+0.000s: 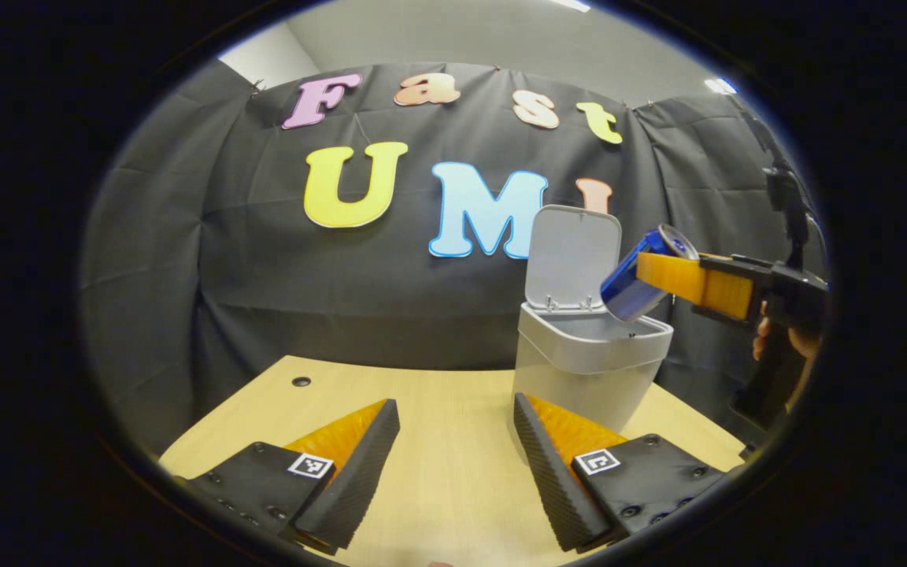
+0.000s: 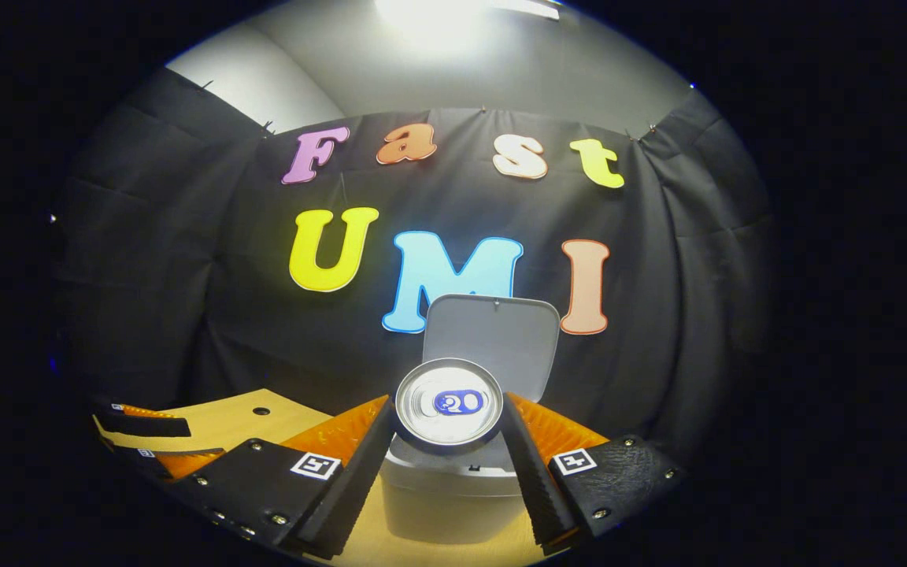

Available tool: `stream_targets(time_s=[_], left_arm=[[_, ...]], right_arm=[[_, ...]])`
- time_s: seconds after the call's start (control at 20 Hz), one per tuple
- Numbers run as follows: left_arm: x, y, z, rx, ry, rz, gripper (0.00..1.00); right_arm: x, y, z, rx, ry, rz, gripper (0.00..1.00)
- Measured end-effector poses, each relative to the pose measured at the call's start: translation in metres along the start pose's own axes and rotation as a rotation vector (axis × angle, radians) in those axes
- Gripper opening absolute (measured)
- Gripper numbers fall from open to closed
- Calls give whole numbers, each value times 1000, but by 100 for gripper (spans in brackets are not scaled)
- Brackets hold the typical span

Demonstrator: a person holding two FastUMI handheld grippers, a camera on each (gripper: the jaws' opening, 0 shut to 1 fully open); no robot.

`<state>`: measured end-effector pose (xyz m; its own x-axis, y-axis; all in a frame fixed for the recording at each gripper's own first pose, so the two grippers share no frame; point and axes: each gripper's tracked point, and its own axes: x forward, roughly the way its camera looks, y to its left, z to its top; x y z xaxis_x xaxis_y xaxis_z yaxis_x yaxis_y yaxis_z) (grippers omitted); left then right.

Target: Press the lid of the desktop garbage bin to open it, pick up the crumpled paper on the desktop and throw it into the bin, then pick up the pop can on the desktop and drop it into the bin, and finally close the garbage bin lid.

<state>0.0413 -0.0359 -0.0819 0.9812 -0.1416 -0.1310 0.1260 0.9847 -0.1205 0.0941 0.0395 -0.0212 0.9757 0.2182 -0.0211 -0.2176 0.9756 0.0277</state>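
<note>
1. The left claw (image 1: 453,465) hangs low over the counter (image 1: 438,409), its fingers spread wide with nothing between them. It sits just in front of the garbage bin (image 1: 579,370), and its right finger overlaps the bin's lower wall in the left gripper view; whether they touch I cannot tell. A nudge from this claw could slide the light bin out from under the can.

2. The bin stands toward the right side of the counter with its lid (image 1: 571,256) swung up and back, the mouth open. The lid stands nearly upright behind the opening, so a can thrown too far forward could strike it and bounce out, or knock it shut too soon.

3. The pop can (image 1: 642,276) is tilted, its top raised and its base dipping toward the bin's right rim. It looks to hang over the rim's edge rather than the middle of the mouth. Released here, it might clip the rim and tumble onto the counter.

4. The right claw (image 2: 447,429) is closed on the can, both fingers pressing its sides, as the right gripper view shows with the can's top (image 2: 449,403) facing the camera. The round, smooth wall could slip or roll in that grip before the can is centred.

5. No crumpled paper lies on the visible counter; I judge it is already inside.
</note>
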Motion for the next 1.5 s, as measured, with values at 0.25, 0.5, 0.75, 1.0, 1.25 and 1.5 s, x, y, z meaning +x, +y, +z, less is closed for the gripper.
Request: stream_targets(time_s=[0.25,0.5,0.75,1.0,1.25,1.5], left_arm=[[2,9,-1,-4,6,18,95],[2,14,-4,-11,11,36,96],[1,17,-5,-9,15,45,96],[-1,16,-4,-9,10,43,96],[-4,18,0,0,5,36,96],[-2,22,5,22,-4,1,96]], right_arm=[[30,10,-33,-34,96,25,83],[41,13,-50,-32,152,24,92],[41,12,-51,-17,162,21,87],[37,7,-46,-14,147,5,87],[38,2,-43,-14,154,-5,87],[51,-9,-12,-25,126,-50,87]])
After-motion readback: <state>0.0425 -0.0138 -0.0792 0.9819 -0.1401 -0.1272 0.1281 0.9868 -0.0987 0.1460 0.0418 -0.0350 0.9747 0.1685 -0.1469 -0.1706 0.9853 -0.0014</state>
